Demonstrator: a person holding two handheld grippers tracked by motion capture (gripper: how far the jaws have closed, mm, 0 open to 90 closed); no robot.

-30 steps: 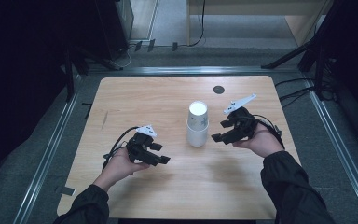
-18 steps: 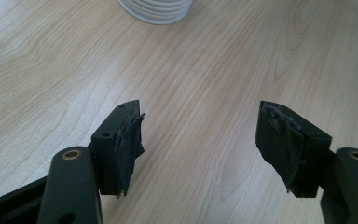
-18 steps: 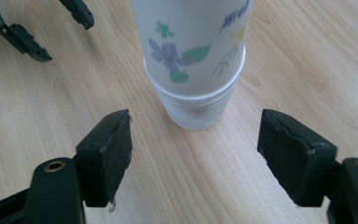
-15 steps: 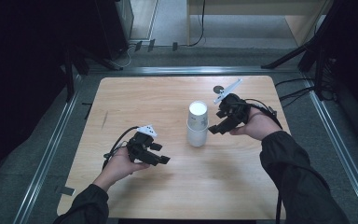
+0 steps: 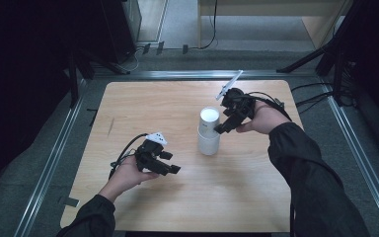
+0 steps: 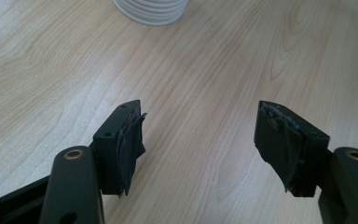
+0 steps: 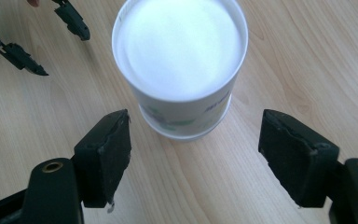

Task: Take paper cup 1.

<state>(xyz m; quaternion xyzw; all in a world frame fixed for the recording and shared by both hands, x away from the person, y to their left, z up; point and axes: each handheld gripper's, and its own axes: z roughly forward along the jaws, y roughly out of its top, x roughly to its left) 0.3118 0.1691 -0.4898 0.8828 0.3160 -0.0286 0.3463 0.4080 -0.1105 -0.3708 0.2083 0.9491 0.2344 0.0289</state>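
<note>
Where wood-grain table (image 5: 143, 106) lies: cylindrical white paper cups (image 5: 209, 131), stacked.

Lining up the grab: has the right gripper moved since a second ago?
Yes. The right gripper has gone from beside the white paper cup stack toward the table's far edge, jaws opening with nothing between them.

A light wooden rectangular surface (image 5: 143, 103) with rounded corners sits within a metal rail frame (image 5: 49, 163) on a grey floor (image 5: 177, 29), black cables (image 5: 316, 94) trailing alongside, surroundings dark.
</note>
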